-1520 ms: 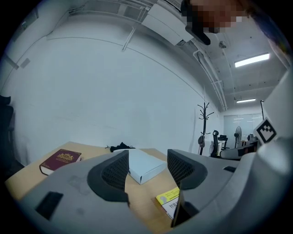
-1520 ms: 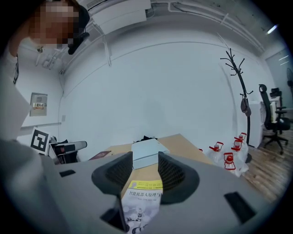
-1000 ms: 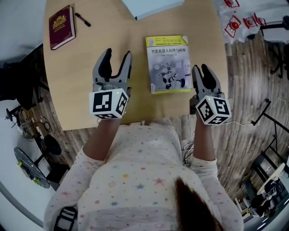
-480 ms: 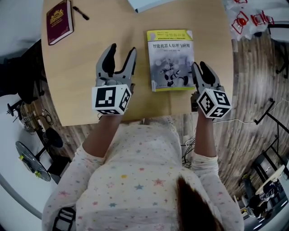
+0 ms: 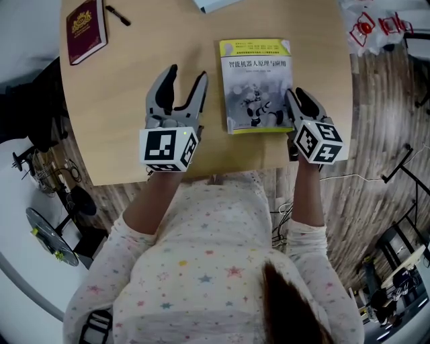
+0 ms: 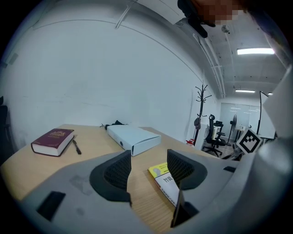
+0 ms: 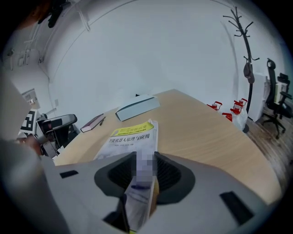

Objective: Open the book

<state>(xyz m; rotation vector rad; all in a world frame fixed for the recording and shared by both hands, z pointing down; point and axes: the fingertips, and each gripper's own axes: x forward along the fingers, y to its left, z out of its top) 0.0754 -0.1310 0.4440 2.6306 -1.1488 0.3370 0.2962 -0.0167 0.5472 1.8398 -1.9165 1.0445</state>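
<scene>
Right gripper view: our right gripper (image 7: 142, 167) clamps the book (image 7: 130, 132) at its near corner; it looks light and floppy. Our left gripper (image 6: 149, 169) gapes, empty.

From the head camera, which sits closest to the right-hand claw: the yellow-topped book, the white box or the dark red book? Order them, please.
1. yellow-topped book, between the jaws of the right gripper.
2. white box, at the far edge of the table.
3. dark red book, at the far left corner.
</scene>
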